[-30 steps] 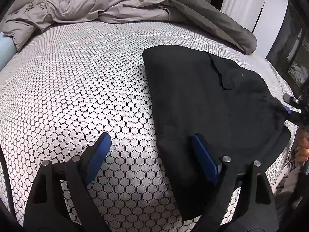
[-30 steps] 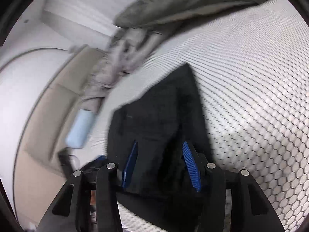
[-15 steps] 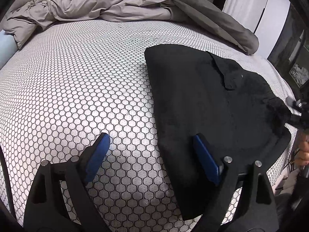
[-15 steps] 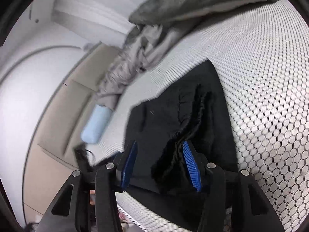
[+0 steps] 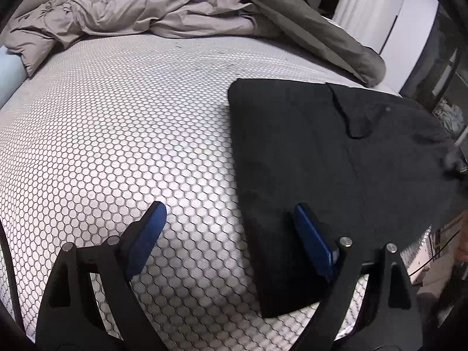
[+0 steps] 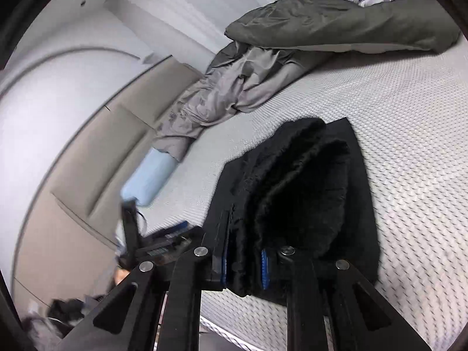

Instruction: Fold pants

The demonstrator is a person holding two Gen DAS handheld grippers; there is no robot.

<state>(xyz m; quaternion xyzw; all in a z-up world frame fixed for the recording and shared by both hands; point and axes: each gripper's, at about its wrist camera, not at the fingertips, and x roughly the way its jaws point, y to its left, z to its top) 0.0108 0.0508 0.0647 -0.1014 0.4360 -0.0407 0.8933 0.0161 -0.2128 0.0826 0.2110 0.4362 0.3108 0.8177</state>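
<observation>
Black pants (image 5: 307, 152) lie folded flat on the right half of a honeycomb-patterned mattress (image 5: 117, 146). My left gripper (image 5: 234, 228) hovers open over their near left edge, one pad above the mattress and the other above the cloth, touching nothing. In the right wrist view the pants (image 6: 298, 181) rise in a fuzzy fold from the bed. My right gripper (image 6: 244, 266) is closing, its blue pads pinching that raised edge of cloth. The left gripper (image 6: 163, 239) shows blurred to its left.
A crumpled grey duvet (image 5: 175, 8) covers the far side of the bed. A light blue pillow (image 6: 149, 181) rests by the beige headboard (image 6: 87, 161). The mattress edge runs close behind the pants at the lower right, with floor clutter beyond.
The right gripper's jaws have narrowed onto the pants' edge and lifted it, so the cloth now bunches up in a fold. The left gripper has stayed in place, open.
</observation>
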